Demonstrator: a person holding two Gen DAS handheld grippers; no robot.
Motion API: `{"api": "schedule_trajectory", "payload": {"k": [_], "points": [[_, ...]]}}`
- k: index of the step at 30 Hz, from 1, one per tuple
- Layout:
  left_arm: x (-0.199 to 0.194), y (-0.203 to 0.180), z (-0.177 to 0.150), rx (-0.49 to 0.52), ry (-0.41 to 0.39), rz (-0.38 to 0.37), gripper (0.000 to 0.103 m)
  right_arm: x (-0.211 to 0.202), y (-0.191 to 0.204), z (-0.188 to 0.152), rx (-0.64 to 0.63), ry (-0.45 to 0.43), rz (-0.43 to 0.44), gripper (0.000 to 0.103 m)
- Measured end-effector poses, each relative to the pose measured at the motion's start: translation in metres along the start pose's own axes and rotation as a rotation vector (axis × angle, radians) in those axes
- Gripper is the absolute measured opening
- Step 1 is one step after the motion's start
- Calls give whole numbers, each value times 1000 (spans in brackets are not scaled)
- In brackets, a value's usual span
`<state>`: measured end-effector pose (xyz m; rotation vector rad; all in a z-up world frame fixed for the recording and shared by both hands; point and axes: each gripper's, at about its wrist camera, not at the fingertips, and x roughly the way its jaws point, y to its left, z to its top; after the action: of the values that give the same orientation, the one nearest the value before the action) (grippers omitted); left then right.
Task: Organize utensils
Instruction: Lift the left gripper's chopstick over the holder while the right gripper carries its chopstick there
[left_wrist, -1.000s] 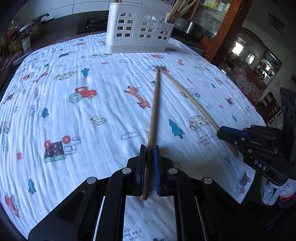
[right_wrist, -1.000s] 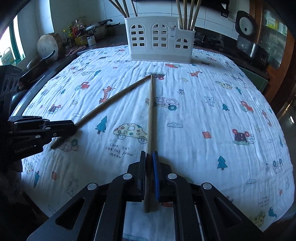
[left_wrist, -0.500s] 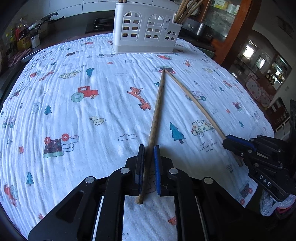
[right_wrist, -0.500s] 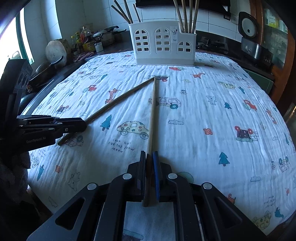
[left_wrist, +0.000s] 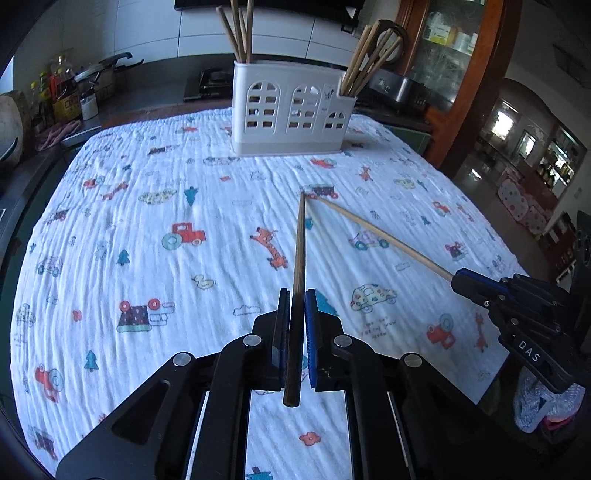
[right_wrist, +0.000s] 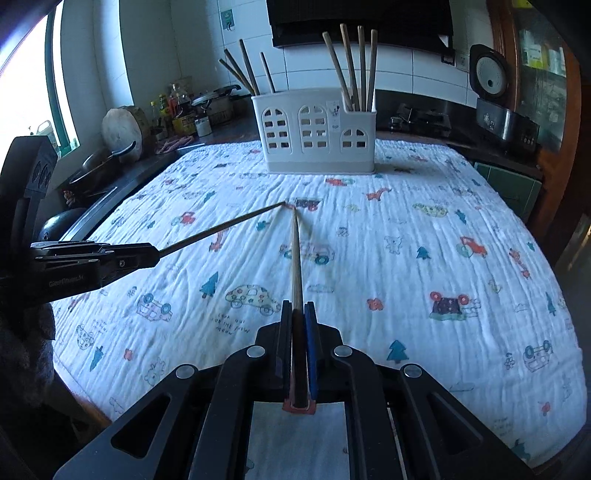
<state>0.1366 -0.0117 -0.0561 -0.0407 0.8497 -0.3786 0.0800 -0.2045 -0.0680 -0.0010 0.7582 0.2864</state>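
Two chopsticks form a V above the printed cloth (left_wrist: 155, 258), tips nearly meeting just before the white utensil caddy (left_wrist: 291, 110). The left chopstick (left_wrist: 300, 251) runs straight out from the left gripper (left_wrist: 295, 325), which is clamped on its thick end; the right chopstick (right_wrist: 295, 258) lies likewise in the right gripper (right_wrist: 298, 328), also clamped. Both long axes point toward the caddy, which stands ahead and well apart, roughly equally near to both hands; each stick probably needs tilting upright before insertion.

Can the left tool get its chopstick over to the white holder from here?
Probably yes. The left tool grips its chopstick, and only bare cloth lies ahead of the holder. The right tool's chopstick nearly meets its tip but angles away.
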Motion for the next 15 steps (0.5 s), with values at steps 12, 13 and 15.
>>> {"api": "schedule_trajectory", "payload": {"k": [12, 13, 15], "points": [[-34, -14, 46, 42, -149, -6, 7, -24, 9, 58, -57, -169, 50, 7], [-33, -13, 49, 39, -151, -7, 7, -24, 10, 65, -64, -182, 49, 7], [-31, -10, 57, 31, -155, -13, 7, -24, 12, 76, -71, -198, 59, 7]]}}
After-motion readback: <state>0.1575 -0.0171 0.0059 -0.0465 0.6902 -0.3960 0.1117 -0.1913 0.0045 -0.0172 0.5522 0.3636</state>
